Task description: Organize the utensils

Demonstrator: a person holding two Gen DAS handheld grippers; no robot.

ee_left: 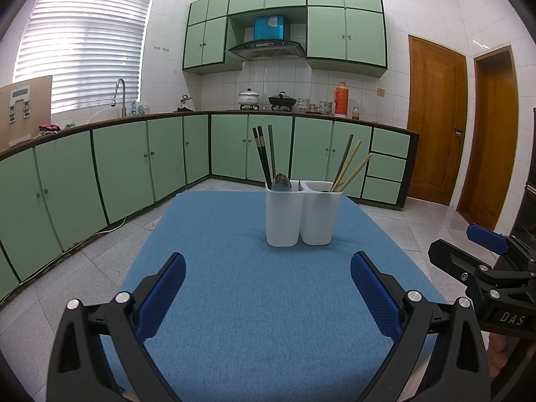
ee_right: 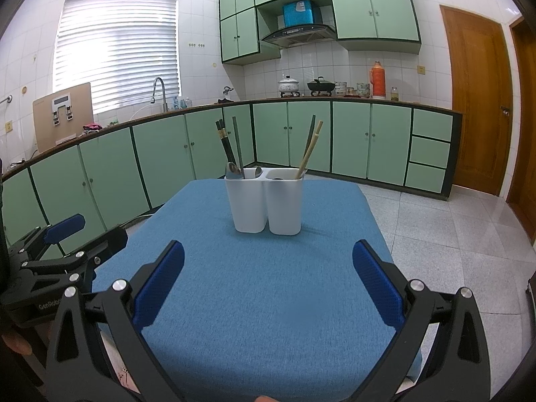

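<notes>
While you hold both grippers, left gripper (ee_left: 268,288) and right gripper (ee_right: 268,278), spread apart and empty, white two-cup holder (ee_left: 303,216) far on blue cloth (ee_left: 254,301), dark chopsticks (ee_left: 264,154) and spoons (ee_left: 280,182) left, pale chopsticks (ee_left: 351,171) right.

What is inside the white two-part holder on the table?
The white holder: left part holds dark chopsticks and spoons; right part holds light wooden chopsticks plus one dark stick. Their lower ends are hidden by the walls.

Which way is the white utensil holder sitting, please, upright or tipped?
Upright: the white utensil holder rests flat on the blue mat, chopsticks sticking up.
</notes>
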